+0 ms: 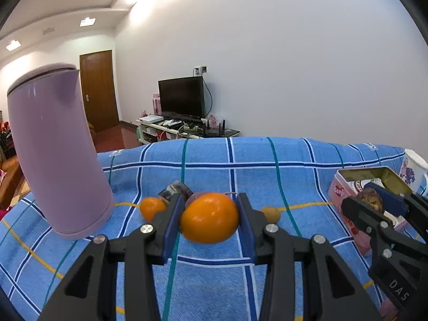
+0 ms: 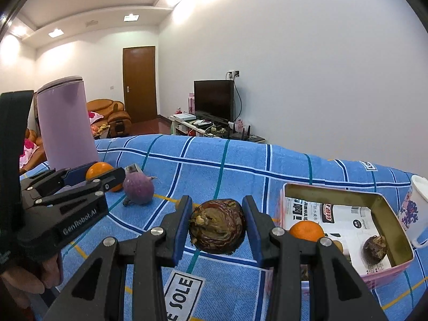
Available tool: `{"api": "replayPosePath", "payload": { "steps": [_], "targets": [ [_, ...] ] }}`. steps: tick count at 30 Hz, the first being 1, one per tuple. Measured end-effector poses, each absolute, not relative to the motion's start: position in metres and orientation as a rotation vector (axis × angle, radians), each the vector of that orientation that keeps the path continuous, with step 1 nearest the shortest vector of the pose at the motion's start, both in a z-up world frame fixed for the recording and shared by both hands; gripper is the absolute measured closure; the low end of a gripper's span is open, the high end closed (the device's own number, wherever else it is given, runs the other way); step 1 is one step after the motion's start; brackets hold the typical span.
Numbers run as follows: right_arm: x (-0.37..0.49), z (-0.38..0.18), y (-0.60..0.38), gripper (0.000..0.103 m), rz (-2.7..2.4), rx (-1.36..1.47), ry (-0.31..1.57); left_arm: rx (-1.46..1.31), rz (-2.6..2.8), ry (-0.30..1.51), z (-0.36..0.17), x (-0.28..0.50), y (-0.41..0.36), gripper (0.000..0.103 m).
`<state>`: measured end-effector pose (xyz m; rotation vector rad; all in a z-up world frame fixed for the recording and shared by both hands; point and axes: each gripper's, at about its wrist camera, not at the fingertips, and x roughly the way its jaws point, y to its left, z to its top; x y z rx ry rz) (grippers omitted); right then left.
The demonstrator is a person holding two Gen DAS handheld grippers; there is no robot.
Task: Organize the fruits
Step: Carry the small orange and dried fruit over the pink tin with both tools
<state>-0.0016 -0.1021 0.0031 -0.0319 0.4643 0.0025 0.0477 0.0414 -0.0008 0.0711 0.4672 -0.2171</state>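
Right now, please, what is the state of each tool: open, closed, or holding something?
Left tool: closed on an orange.
Right tool: closed on a dark brown fruit, beside the tin.

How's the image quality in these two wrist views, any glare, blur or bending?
Left wrist view: the tall lilac canister leans from fisheye bending, its lid edge slightly smeared; ceiling lights glare on the white wall. Right wrist view: sharp, the dark brown fruit crisp; black vignette in corners.
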Motion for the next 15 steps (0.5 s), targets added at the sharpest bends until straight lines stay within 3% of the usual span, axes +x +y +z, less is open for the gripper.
{"api": "replayPosePath", "payload": {
  "steps": [15],
  "targets": [
    [-0.0056, 0.0010, -0.1005, 0.062, 0.006, -0.038, 0.472, 0.067, -0.180, 0.477, 0.0006, 0.0386, 0.0371, 0.060]
  ]
}}
